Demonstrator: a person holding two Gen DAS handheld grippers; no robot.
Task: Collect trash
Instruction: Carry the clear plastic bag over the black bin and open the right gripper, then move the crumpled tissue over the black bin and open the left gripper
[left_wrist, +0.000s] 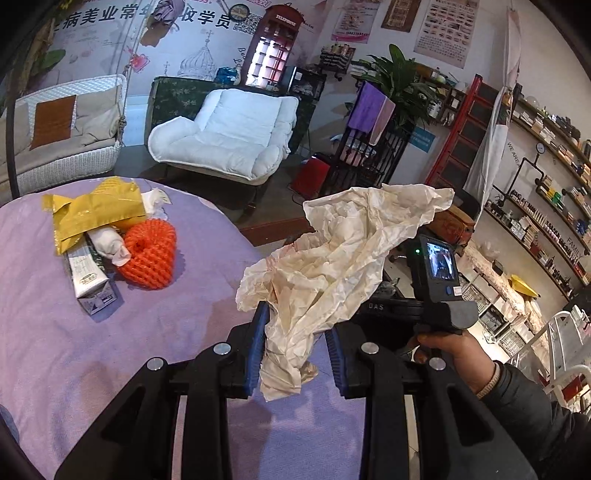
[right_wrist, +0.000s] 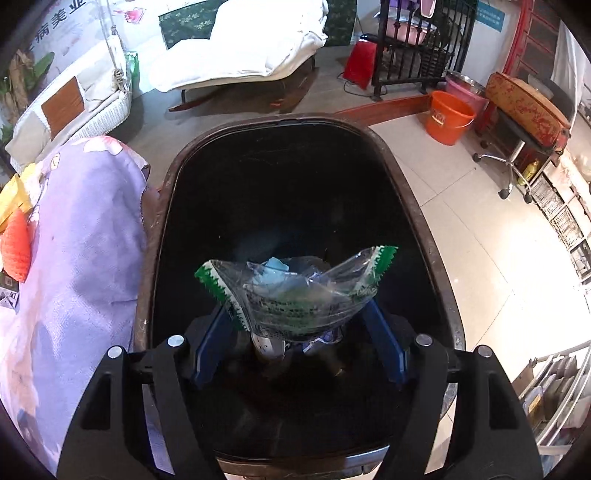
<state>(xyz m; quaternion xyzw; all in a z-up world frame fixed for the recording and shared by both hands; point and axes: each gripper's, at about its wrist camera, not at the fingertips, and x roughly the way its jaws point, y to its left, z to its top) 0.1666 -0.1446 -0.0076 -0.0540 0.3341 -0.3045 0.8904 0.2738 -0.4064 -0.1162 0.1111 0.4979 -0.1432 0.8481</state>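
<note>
A crumpled sheet of stained white paper (left_wrist: 332, 266) is clamped between the blue pads of the left gripper (left_wrist: 297, 350), its lower end pinched between the fingers and the rest billowing upward above the edge of the worktop (left_wrist: 55, 350), which is draped in a lilac cloth. Further back on that worktop a small heap of rubbish is seen: a yellow wrapper (left_wrist: 94, 214), an orange foam fruit net (left_wrist: 149, 254) touching a rolled white tissue (left_wrist: 109, 245), and a white carton (left_wrist: 90, 282) lying partly under the wrapper. The person's right hand (left_wrist: 452, 354) is visible to the right of the paper, wrapped around the handle of the other tool. In the right wrist view, a clear plastic wrapper with green serrated edges (right_wrist: 299, 291) is held by the right gripper (right_wrist: 297, 325), whose blue fingers are spread moderately around it. The wrapper is held directly above the open mouth of a black trash bin (right_wrist: 291, 177), which stands on the floor just beside the cloth-covered worktop (right_wrist: 85, 229). An orange bucket (right_wrist: 447, 122) stands well apart on the tiled floor.
</note>
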